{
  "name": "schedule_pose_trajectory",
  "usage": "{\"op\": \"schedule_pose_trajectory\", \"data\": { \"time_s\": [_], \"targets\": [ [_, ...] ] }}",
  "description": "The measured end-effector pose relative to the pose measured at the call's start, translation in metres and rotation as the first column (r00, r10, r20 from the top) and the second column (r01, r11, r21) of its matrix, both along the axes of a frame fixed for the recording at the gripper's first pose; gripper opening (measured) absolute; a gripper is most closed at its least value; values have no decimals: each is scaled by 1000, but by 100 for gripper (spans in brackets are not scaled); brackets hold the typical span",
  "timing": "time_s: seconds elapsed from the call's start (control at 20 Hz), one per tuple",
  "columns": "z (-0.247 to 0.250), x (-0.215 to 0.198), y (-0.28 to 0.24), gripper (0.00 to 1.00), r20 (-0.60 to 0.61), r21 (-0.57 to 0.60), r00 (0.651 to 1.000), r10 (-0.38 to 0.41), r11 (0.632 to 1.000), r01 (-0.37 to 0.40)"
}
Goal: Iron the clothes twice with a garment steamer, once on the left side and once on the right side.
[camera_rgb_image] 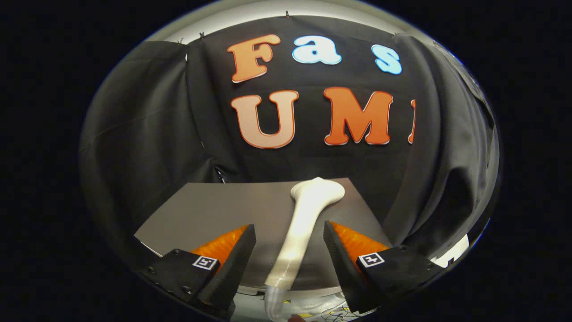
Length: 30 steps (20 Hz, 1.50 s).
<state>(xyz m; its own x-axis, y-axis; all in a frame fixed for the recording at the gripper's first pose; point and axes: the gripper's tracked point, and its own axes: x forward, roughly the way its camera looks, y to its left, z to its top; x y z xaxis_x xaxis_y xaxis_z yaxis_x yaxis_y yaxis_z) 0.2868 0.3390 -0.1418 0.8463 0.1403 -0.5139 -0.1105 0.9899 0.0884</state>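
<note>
A white garment steamer (301,223) lies on a grey table (214,210). Its wide head points away from me toward the booth wall, and its slim handle runs back between my fingers. A pale hose leaves the handle's near end below the fingers. My gripper (289,235) stands open. The handle passes through the gap with room on both sides, and neither finger touches it. The clothes are out of sight.
Black cloth walls close the booth behind and on both sides of the table. The table's far edge lies just beyond the steamer's head. Its left part is bare grey surface. A light printed surface shows under the fingers.
</note>
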Motion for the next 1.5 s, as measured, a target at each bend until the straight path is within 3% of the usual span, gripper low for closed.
{"op": "schedule_pose_trajectory", "data": {
  "time_s": [0.35, 0.65, 0.8, 0.9, 1.05, 1.3, 1.5],
  "targets": [
    [-52, 30, -8, 99, -134, -64, 986, -94, 994, 86],
    [-54, 44, -6, 67, -92, -69, 992, -87, 994, 81],
    [-54, 45, -2, 52, -97, 18, 991, -88, 996, 90],
    [-49, 47, 6, 44, -99, 68, 994, -55, 996, 62],
    [-37, 42, 20, 39, -23, 70, 1000, 18, 997, -17],
    [-17, 26, 28, 39, 118, -35, 987, 109, 994, -106],
    [-1, 9, 28, 38, 184, 10, 976, 120, 992, -124]
  ]
}}
